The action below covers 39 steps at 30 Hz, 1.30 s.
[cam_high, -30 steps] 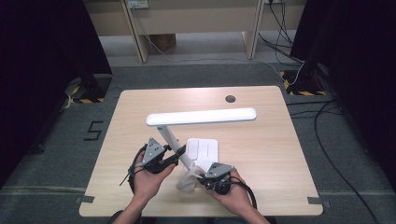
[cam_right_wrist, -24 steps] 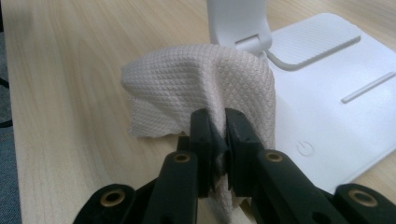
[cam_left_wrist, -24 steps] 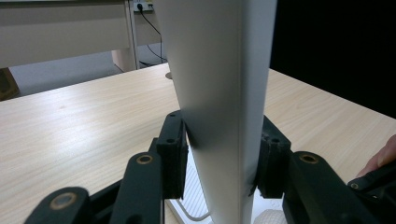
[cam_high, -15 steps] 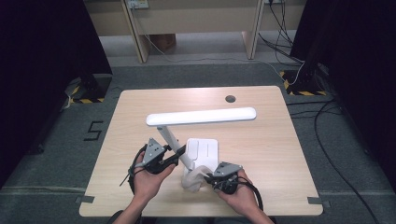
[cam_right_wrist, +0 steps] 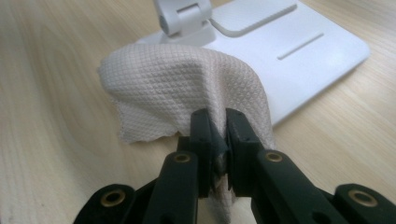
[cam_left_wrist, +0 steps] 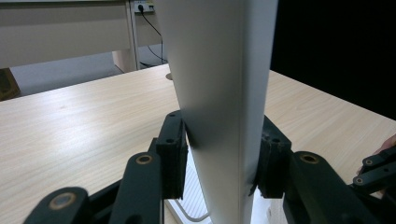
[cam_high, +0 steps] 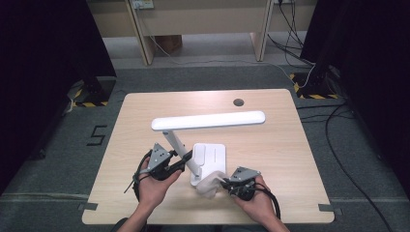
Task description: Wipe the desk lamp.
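**Lamp held, cloth at its foot**

Lamp of white plastic (cam_high: 208,121), with a long flat head, stands near the middle of the light wooden surface (cam_high: 290,145). Left gripper (cam_high: 180,163) pinches the lamp's slanted white stem (cam_left_wrist: 219,93), one black pad pressed on each side. Held there by the left hand (cam_high: 153,186), low on the stem, just above the flat white base (cam_high: 210,157).

Right gripper (cam_high: 226,182) squeezes a small cream cloth with a bumpy pattern (cam_right_wrist: 187,84), jaws almost pressed together with a fold of it caught between. Cloth bunched up and draped over the near corner of the base, touching it, close beside the white hinge (cam_right_wrist: 182,16) where stem meets base. Rest of the cloth lying on the surface. Right hand (cam_high: 256,203) low at the near edge.

Small dark round hole (cam_high: 238,102) far back in the surface, well apart from the lamp.
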Motion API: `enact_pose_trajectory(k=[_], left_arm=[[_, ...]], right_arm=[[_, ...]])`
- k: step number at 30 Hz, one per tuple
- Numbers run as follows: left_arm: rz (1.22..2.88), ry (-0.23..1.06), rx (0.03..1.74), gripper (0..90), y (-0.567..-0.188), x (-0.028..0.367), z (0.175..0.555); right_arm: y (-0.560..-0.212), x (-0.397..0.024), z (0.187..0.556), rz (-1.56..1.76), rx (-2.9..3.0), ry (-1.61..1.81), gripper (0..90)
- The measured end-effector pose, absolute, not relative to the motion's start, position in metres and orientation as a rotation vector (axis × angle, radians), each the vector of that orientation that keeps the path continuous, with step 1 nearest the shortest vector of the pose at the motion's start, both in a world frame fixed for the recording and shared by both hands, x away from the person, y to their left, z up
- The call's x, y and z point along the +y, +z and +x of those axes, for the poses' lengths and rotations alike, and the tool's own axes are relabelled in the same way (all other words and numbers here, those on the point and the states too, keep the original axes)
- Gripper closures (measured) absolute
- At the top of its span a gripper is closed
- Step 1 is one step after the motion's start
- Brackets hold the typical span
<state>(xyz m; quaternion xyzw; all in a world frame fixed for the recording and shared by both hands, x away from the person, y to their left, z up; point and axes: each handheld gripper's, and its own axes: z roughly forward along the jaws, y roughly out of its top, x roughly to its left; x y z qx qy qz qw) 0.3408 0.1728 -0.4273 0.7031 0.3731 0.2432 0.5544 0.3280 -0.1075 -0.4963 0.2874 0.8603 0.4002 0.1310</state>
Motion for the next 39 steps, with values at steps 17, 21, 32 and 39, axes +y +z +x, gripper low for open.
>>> enact_pose_trajectory(k=[17,21,32,39], left_arm=[[1.65,0.573,0.879,59.8,-0.429,0.173,0.34],[1.646,0.572,0.877,59.7,-0.43,0.173,0.34],[1.65,0.578,0.873,60.1,-0.43,0.173,0.34],[1.654,0.58,0.871,60.0,-0.43,0.173,0.34]], right_arm=[[-0.481,-0.08,0.353,0.78,2.466,1.19,82.9],[-0.487,-0.07,0.358,0.791,2.48,1.172,82.9],[-0.494,-0.066,0.364,0.795,2.498,1.116,82.9],[-0.494,-0.075,0.366,0.792,2.482,1.091,83.0]])
